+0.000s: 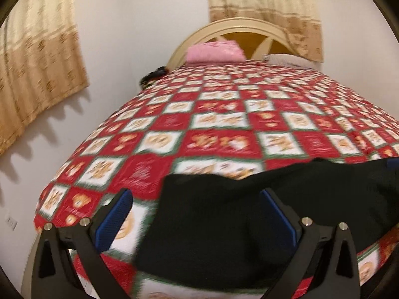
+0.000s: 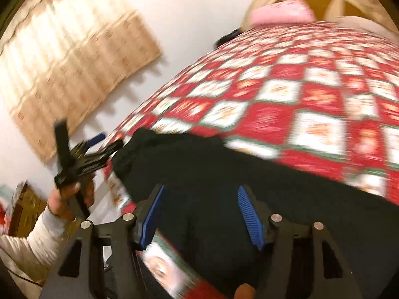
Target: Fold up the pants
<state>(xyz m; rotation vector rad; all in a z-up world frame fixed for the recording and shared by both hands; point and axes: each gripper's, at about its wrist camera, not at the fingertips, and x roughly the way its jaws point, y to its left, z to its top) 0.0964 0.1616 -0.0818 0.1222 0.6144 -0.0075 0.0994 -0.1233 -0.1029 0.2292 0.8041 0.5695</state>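
Black pants (image 1: 212, 219) lie folded near the front edge of a bed with a red and white checked cover (image 1: 224, 114). My left gripper (image 1: 197, 199) hovers over their left end, open, its blue pads (image 1: 117, 216) wide apart and pressing on nothing. In the right wrist view the pants (image 2: 199, 164) stretch across the front of the bed. My right gripper (image 2: 199, 199) is open above them, with dark cloth showing between the blue pads (image 2: 249, 216) but not pinched. The left gripper (image 2: 107, 142) shows there too, held by a hand at the pants' left end.
A pink folded item (image 1: 215, 52) and a pale pillow (image 1: 286, 59) lie by the cream headboard (image 1: 234, 25). Beige curtains (image 1: 37, 69) hang on the white wall left of the bed. A cardboard box (image 2: 25, 209) stands on the floor. A white sleeve (image 2: 32, 244) reaches in at the lower left.
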